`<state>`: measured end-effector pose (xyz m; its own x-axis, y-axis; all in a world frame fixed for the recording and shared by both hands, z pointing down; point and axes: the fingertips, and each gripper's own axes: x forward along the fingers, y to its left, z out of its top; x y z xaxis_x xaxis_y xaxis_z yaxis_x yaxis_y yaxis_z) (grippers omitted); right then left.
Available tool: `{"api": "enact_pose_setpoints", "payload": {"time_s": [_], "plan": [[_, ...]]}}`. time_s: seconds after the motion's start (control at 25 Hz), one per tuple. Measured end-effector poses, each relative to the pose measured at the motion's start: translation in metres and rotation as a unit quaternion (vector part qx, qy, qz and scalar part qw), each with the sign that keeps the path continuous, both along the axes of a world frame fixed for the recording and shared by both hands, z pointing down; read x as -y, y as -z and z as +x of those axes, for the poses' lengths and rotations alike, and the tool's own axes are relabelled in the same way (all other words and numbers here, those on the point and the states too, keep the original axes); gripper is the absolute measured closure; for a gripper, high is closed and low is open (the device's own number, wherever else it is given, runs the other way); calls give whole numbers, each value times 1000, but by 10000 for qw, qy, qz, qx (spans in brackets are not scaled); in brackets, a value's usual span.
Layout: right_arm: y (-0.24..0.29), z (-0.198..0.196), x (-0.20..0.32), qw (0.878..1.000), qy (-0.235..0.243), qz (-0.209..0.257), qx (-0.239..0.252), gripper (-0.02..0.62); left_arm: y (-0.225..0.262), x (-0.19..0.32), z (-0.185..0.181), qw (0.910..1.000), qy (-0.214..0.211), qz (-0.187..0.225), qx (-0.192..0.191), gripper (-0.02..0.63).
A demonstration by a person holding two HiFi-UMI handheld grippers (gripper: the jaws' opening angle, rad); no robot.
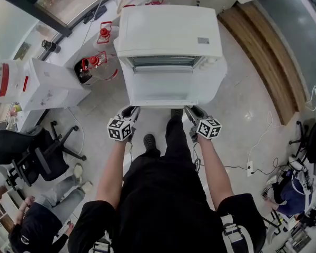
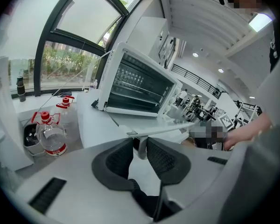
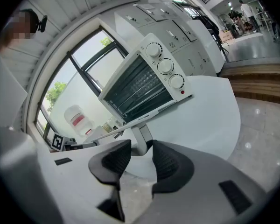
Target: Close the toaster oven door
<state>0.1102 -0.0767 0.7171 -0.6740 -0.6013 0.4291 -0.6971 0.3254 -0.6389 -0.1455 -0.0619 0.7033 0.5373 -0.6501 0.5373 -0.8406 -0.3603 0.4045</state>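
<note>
Pale glossy floor [image 1: 242,104], a wooden platform [image 1: 263,51], a black office chair [image 1: 34,159], tall dark-framed windows [image 2: 79,36].

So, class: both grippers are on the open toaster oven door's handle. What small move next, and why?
Probably raise both grippers together to swing the door up toward the toaster oven: the door lies flat open, and the left gripper and right gripper each clamp the handle.

Toaster oven [image 1: 168,33]: white painted metal, smooth, satin. Desk [image 3: 210,111]: white, smooth, matt. Floor [image 1: 247,104]: pale, polished, glossy. Bottle [image 2: 51,139]: clear plastic, red cap.
</note>
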Motion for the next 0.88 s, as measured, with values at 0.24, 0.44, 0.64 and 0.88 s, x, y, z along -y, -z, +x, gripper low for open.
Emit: {"api": "enact_pose_setpoints", "payload": {"time_s": [0.24,0.44,0.64,0.88], "plan": [[10,1,4,10000,-56,-23,74,431,8,4,1,9999,-31,19,-113,501],[23,4,12,9998,-61,194,84,426,19,10,2,9998,-68,98,-148,501],[37,4,24,9994,-60,289,173,450,29,15,-1,9994,-130,145,-284,500],[41,0,29,9993,278,246,70,462,33,18,-2,9993,-101,99,-333,500]]}}
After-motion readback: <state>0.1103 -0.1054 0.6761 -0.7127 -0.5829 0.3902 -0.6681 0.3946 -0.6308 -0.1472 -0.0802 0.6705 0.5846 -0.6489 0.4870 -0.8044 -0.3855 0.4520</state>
